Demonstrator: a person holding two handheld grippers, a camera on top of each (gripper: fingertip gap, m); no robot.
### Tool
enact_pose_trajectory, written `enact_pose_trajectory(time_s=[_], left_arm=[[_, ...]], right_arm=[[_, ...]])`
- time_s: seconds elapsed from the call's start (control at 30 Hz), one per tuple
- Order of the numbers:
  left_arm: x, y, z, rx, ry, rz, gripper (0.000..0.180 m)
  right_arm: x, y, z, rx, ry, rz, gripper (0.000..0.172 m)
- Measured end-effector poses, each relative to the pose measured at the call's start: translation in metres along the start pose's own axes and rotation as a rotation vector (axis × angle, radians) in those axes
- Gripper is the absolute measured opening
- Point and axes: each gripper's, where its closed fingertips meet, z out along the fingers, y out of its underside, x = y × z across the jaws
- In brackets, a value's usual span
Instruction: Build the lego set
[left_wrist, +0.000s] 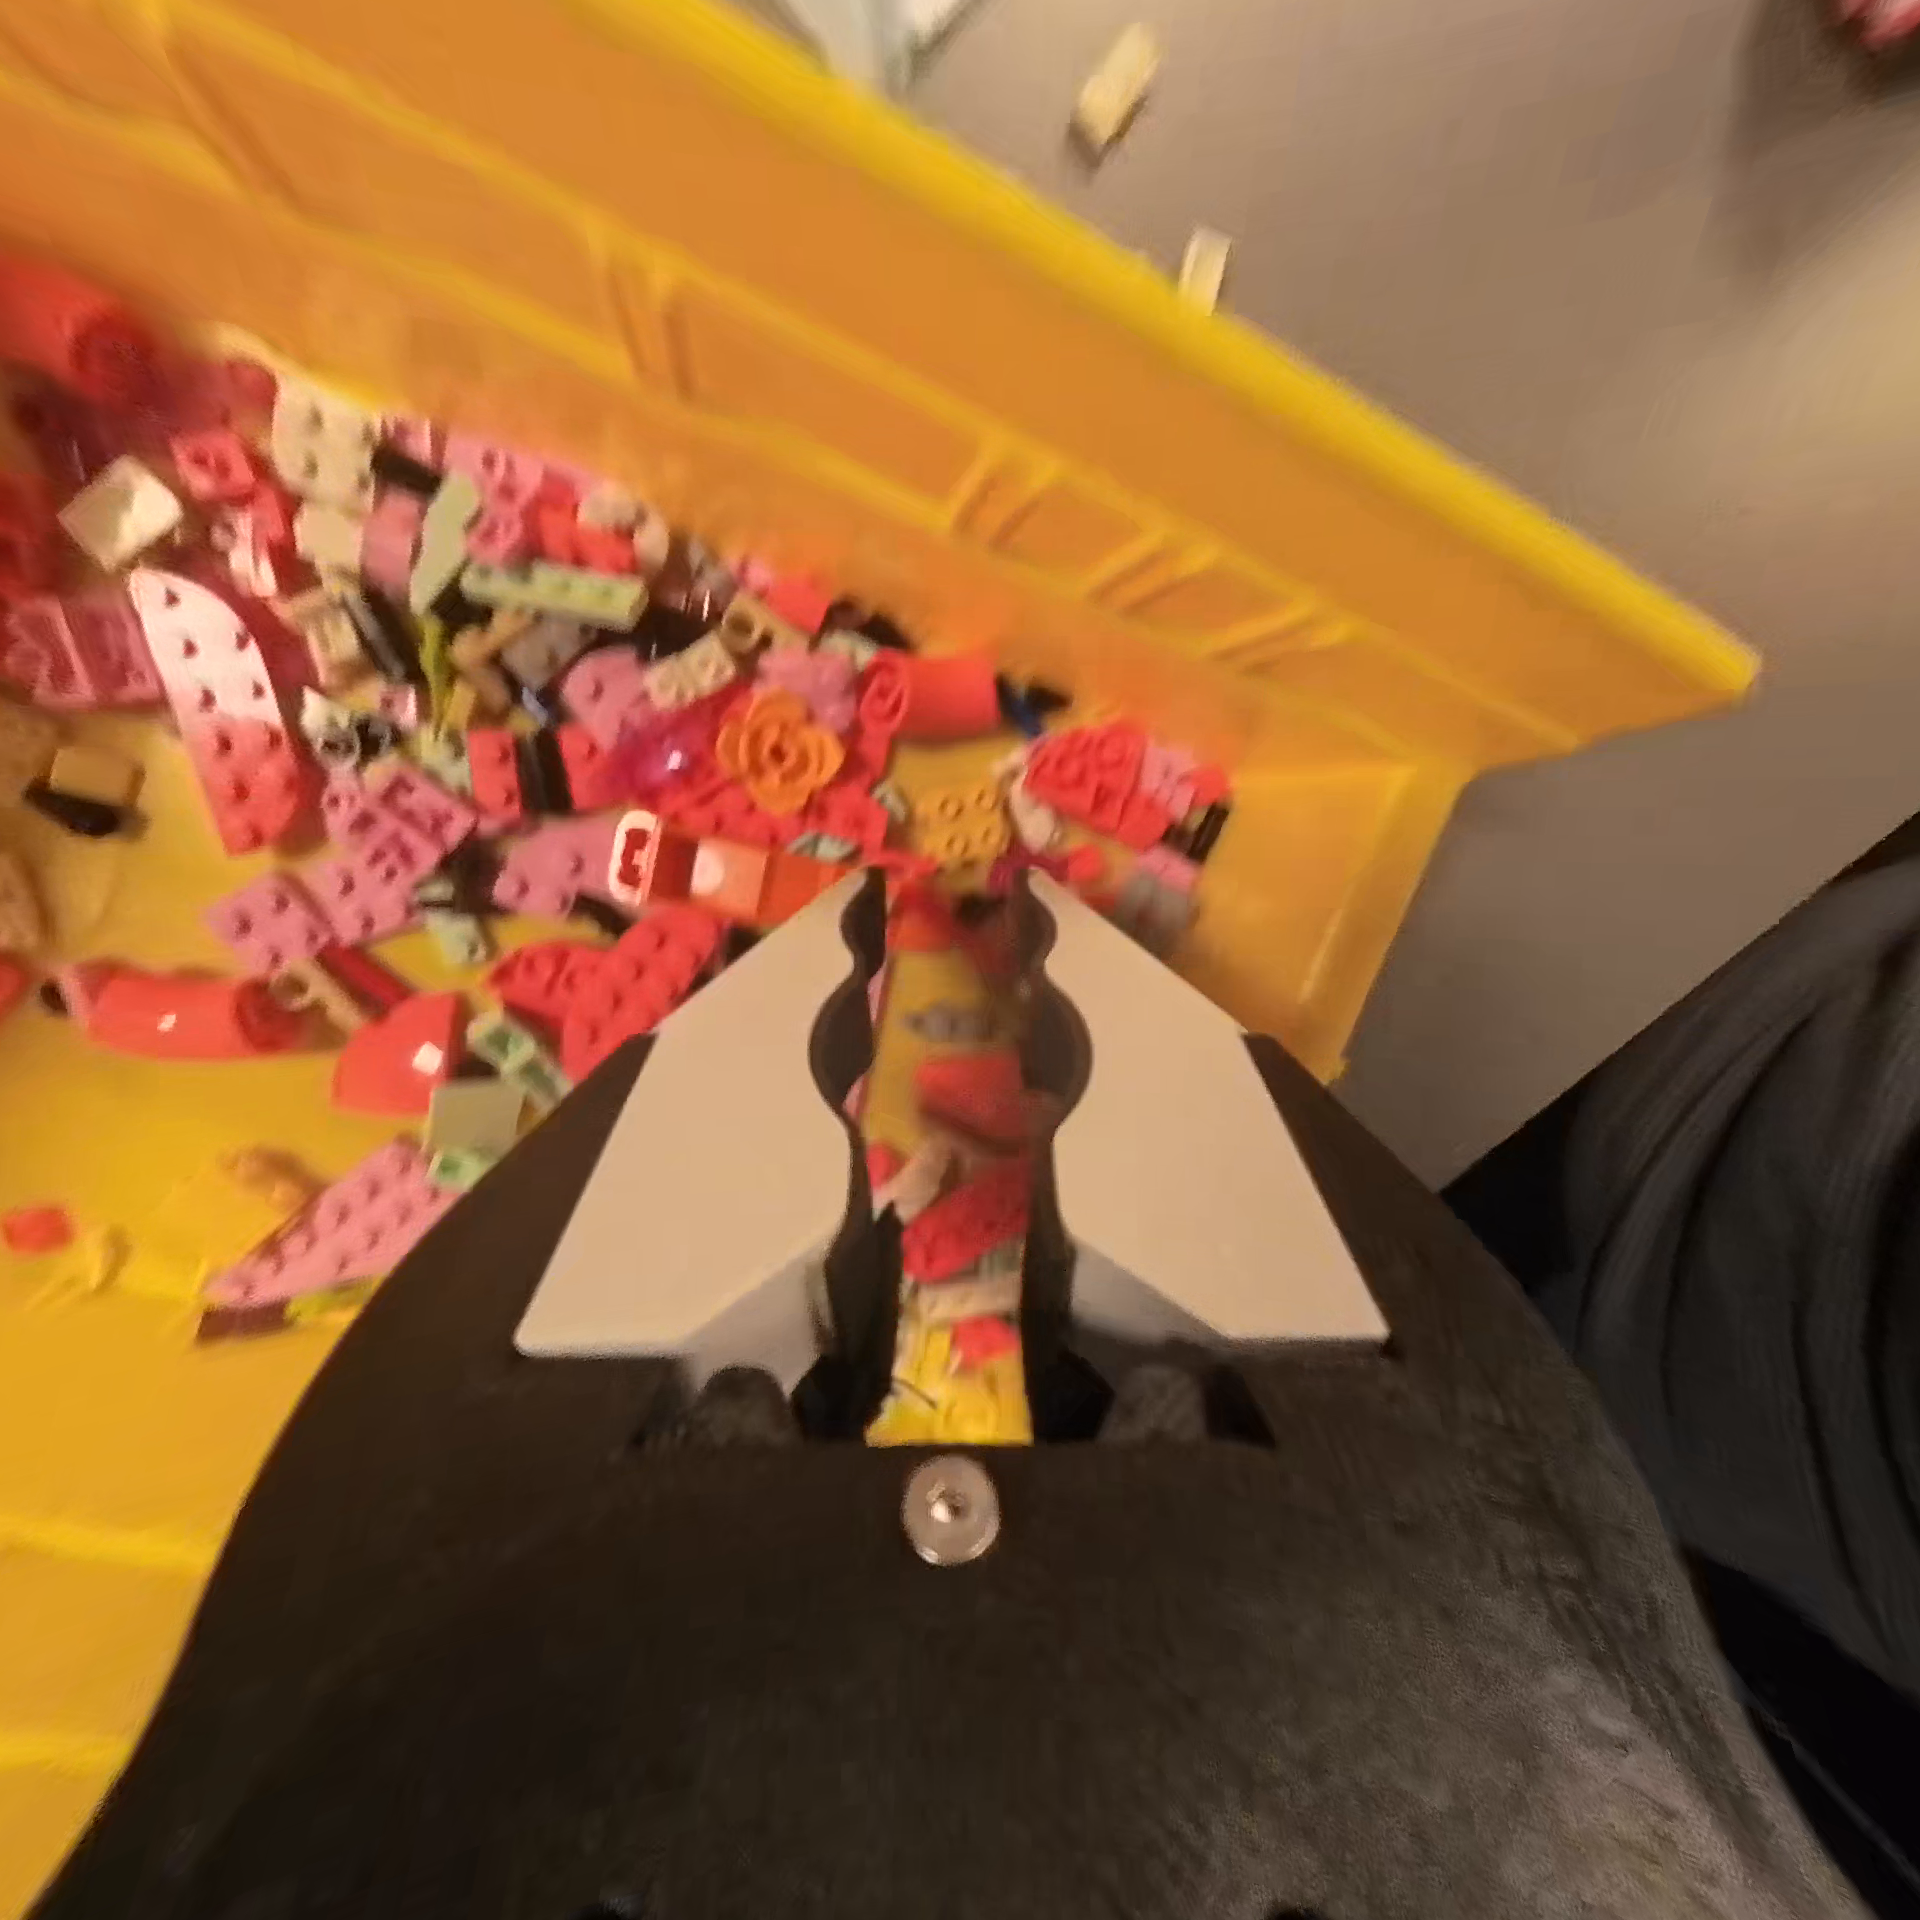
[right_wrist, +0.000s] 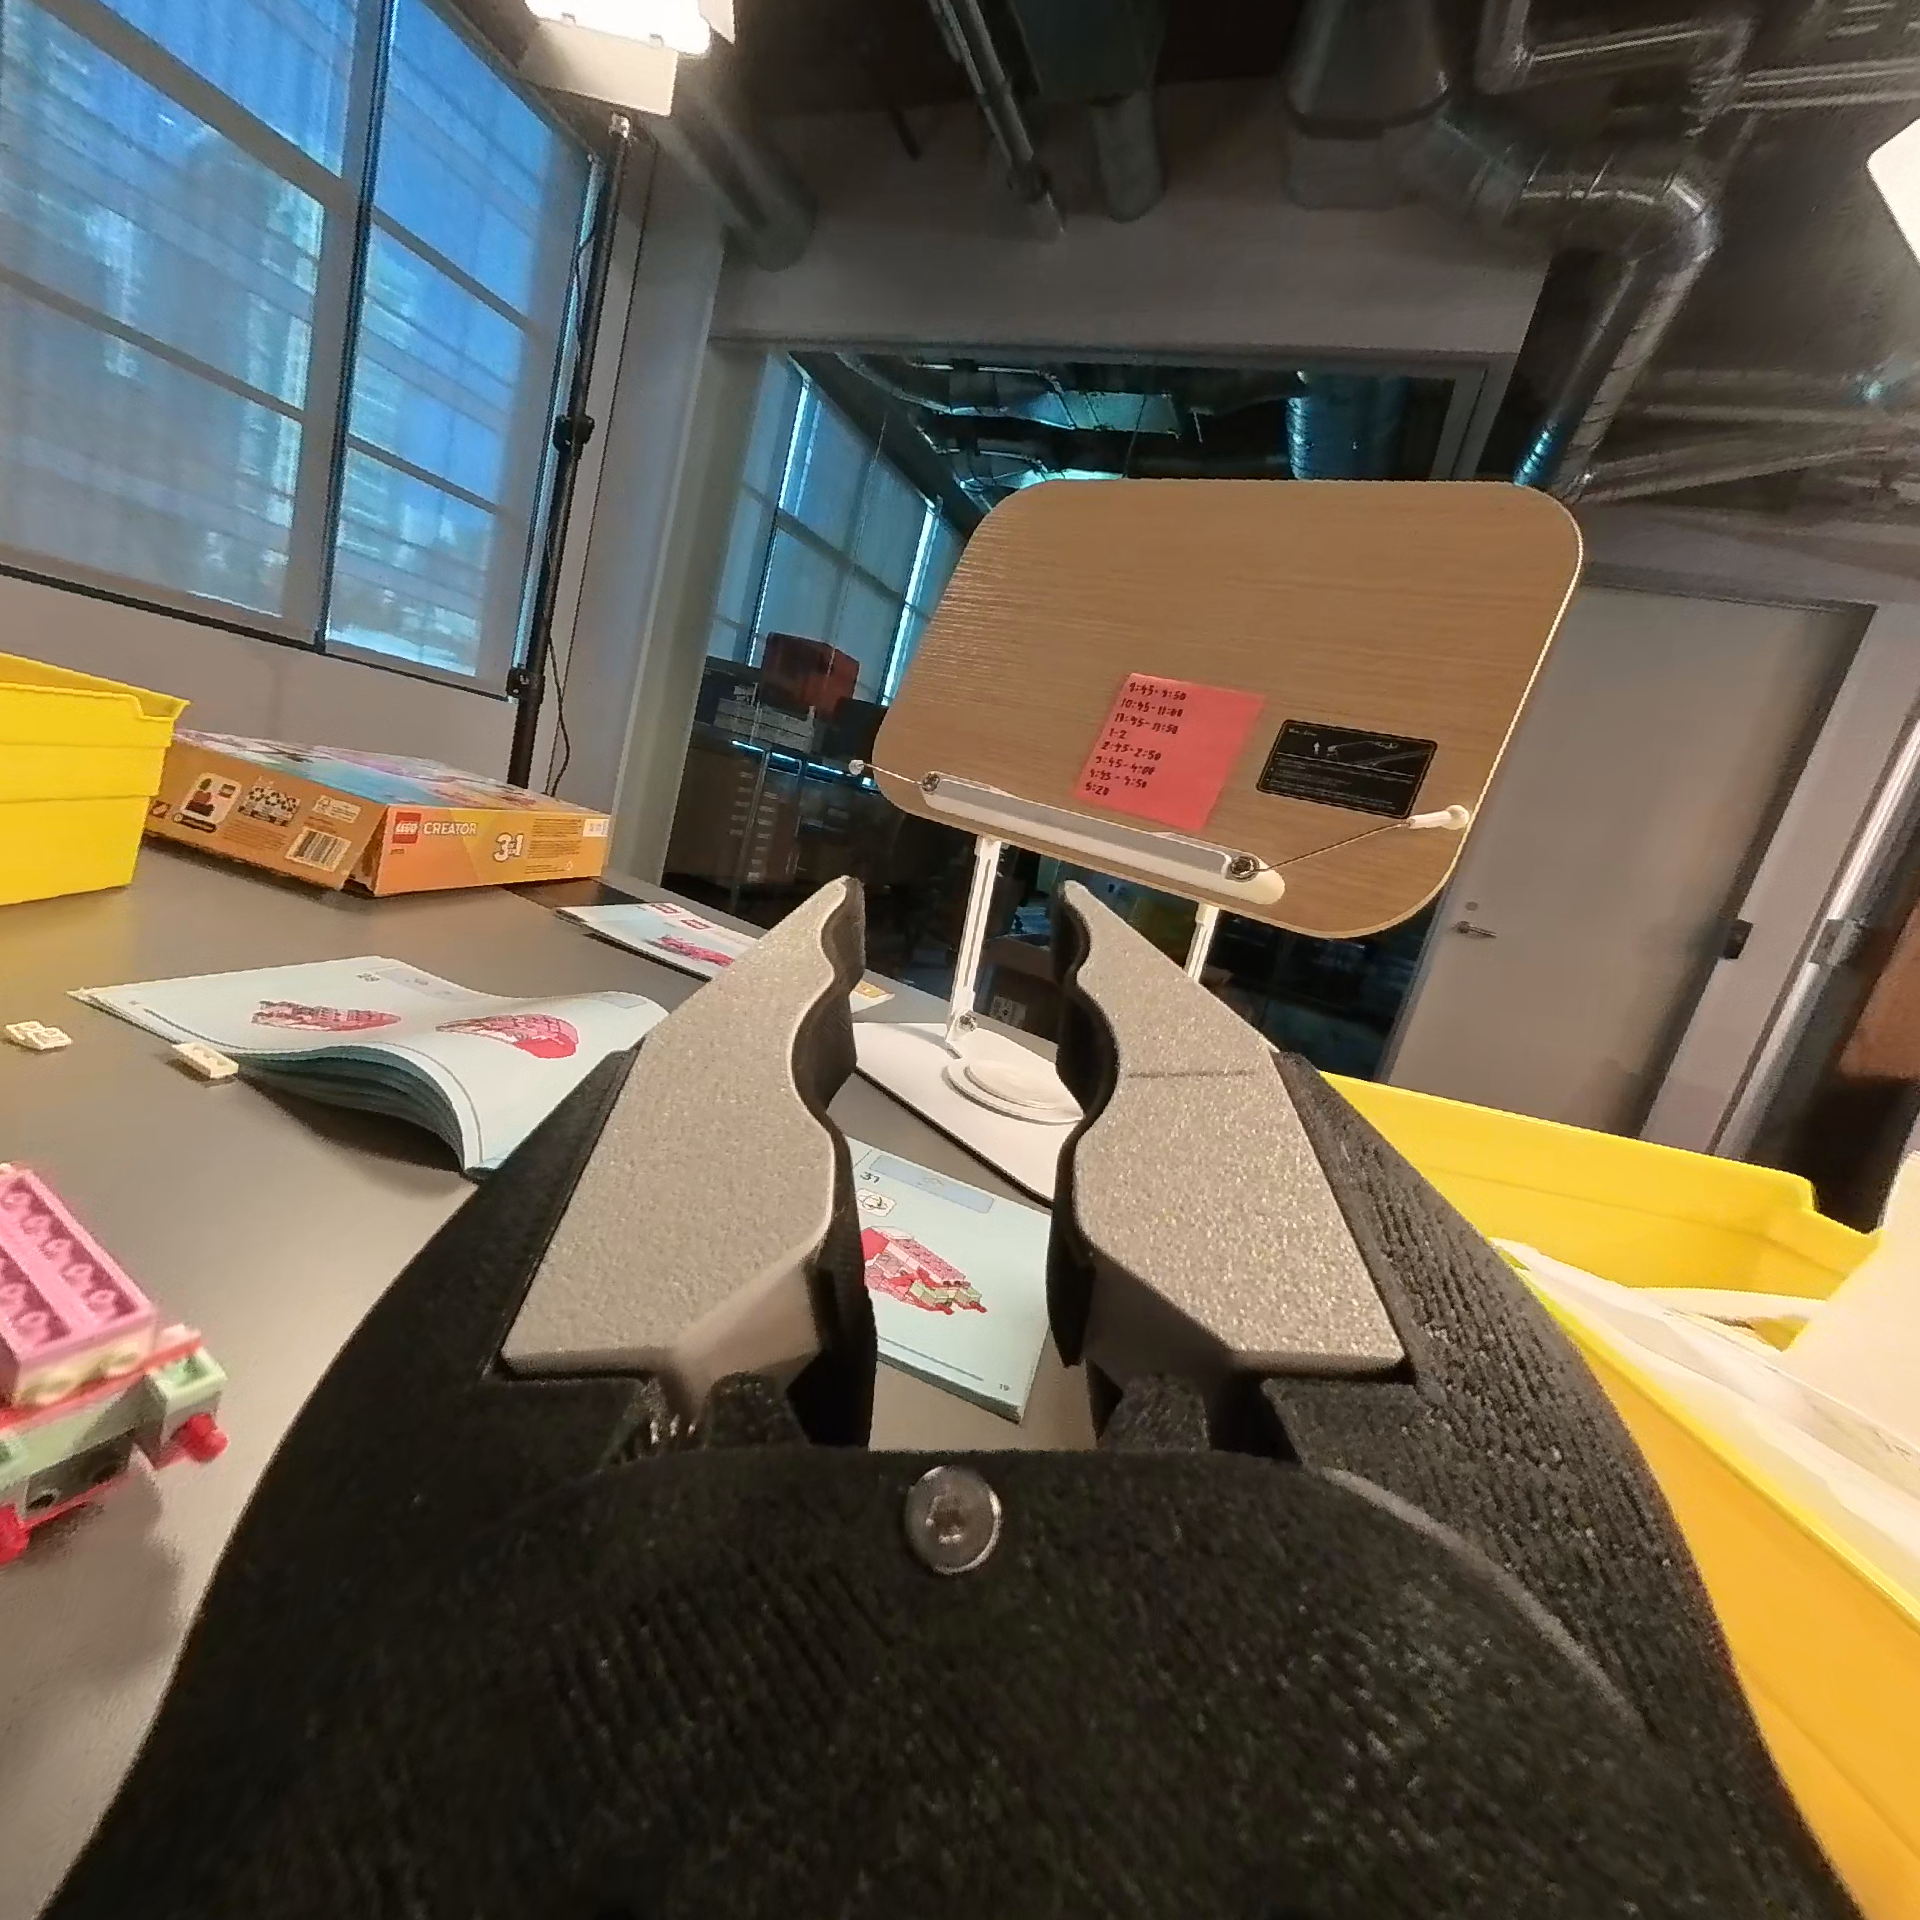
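My left gripper (left_wrist: 951, 883) hangs low over a yellow bin (left_wrist: 935, 416) that holds a pile of loose red, pink and pale bricks (left_wrist: 623, 779). Its jaws stand a little apart, and I see bricks and the bin floor through the gap. Nothing is clearly pressed between the pads. An orange flower piece (left_wrist: 779, 750) and a small orange plate (left_wrist: 961, 821) lie just beyond the tips. The view is blurred. My right gripper (right_wrist: 956, 894) is open and empty, held above the grey table (right_wrist: 260, 1226) and pointing at a wooden book stand (right_wrist: 1247, 665).
An open instruction booklet (right_wrist: 416, 1039) lies on the table, with a partly built pink and green model (right_wrist: 73, 1351) at the left edge. A toy box (right_wrist: 395, 821) and stacked yellow bins (right_wrist: 62, 769) stand at the back left. Another yellow bin (right_wrist: 1714, 1351) is at the right. A small white piece (right_wrist: 203, 1060) lies loose. Spacing between my two grippers at the tips: around 45 cm.
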Motion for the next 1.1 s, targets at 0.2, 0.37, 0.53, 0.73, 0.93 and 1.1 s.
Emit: enact_pose_trajectory(time_s=[0.2,0.37,0.53,0.73,0.93,1.1], left_arm=[[0.021,0.001,0.011,0.011,0.106,-0.043,0.024],[0.009,0.024,-0.008,-0.109,0.039,-0.014,0.021],[0.011,0.076,-0.034,-0.437,0.056,0.05,0.002],[-0.002,0.102,-0.028,-0.595,0.016,0.032,0.005],[-0.002,0.101,-0.016,-0.58,0.031,0.036,0.0],[-0.046,0.065,-0.018,-0.402,-0.231,0.12,0.0]], right_arm=[[0.0,0.0,0.0,0.001,-0.004,0.004,0.032],[-0.001,0.001,0.0,-0.003,-0.008,0.009,0.032],[0.0,0.001,0.0,-0.007,-0.007,0.012,0.032],[0.0,0.002,0.0,-0.011,-0.005,0.009,0.032],[-0.001,0.003,0.001,-0.015,-0.006,0.008,0.032],[-0.001,0.003,0.001,-0.016,-0.006,0.008,0.032]])
